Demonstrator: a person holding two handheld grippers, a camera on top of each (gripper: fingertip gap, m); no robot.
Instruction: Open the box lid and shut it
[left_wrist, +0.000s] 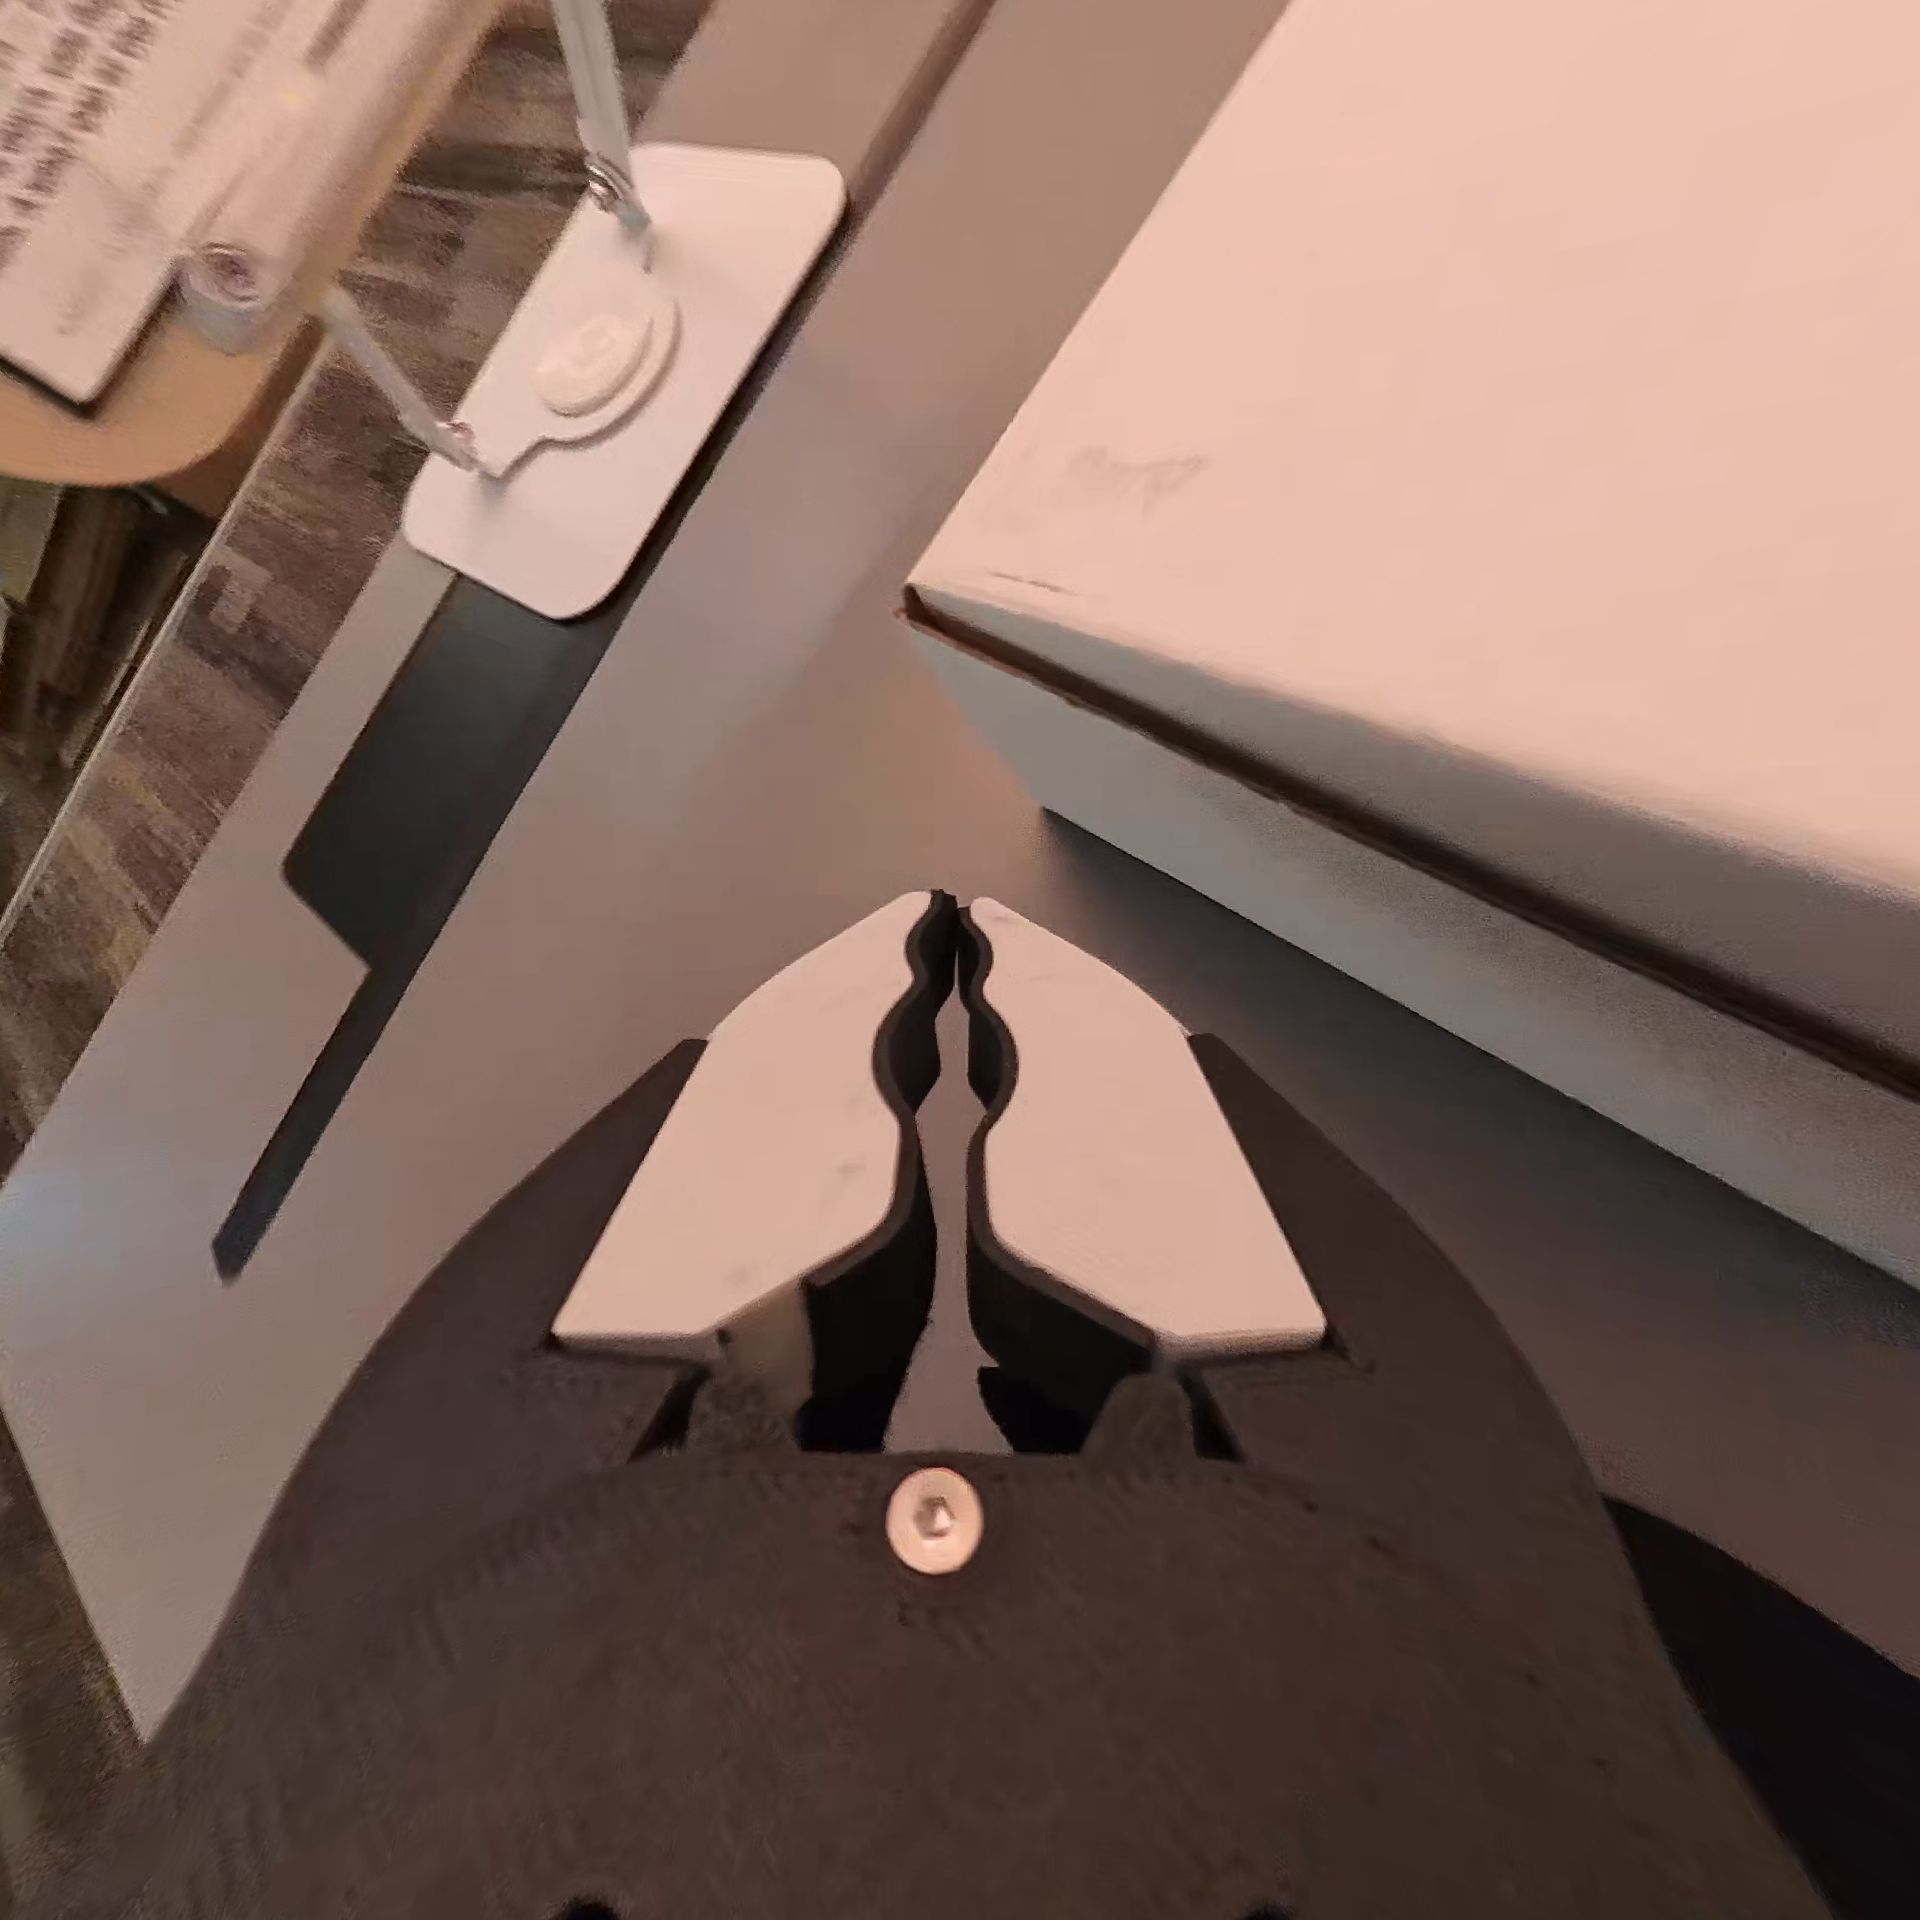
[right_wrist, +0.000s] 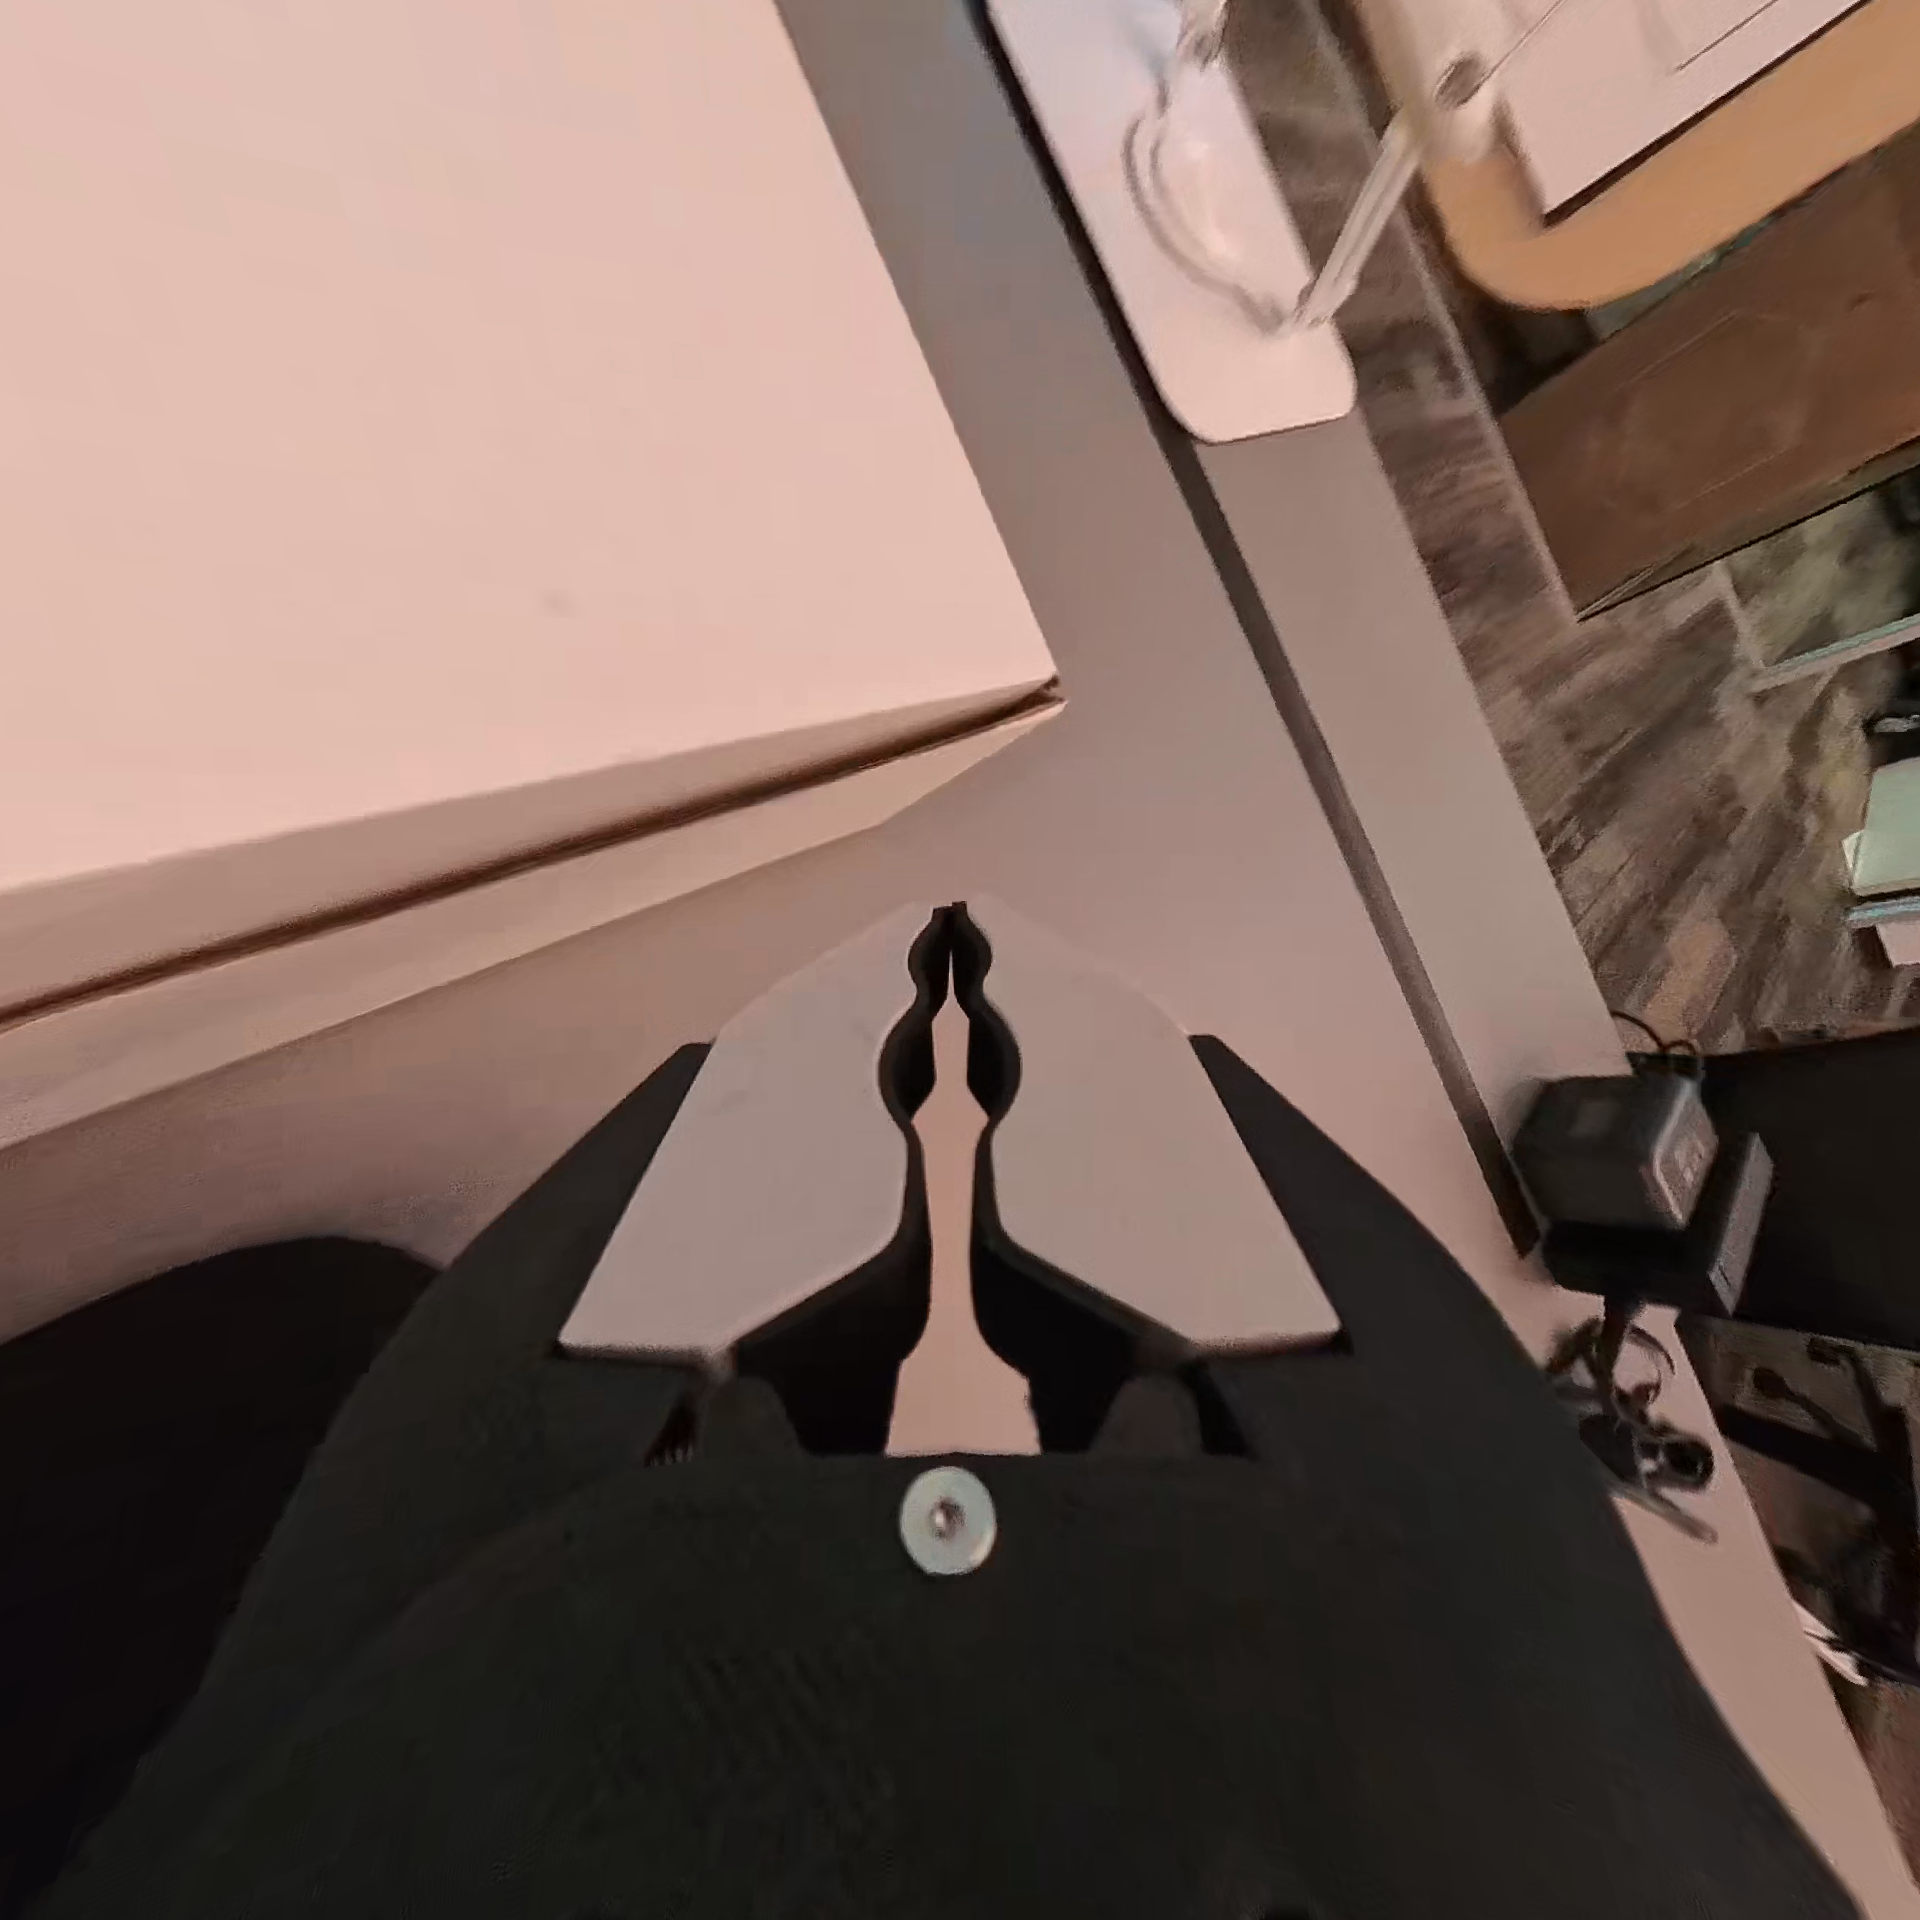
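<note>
Left wrist view: lamp base (left_wrist: 634, 374) beside closed box (left_wrist: 1455, 468).

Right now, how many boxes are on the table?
1. A single white box, lid down, sits on the table: right of the left hand-held gripper, left of the right hand-held gripper. Others may lie outside both views.

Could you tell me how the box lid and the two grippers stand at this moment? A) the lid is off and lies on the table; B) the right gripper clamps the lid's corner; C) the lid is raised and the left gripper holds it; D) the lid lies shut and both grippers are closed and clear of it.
D: the box lid lies flat on the box, and the left gripper and right gripper have their jaws together, empty, short of it.
</note>
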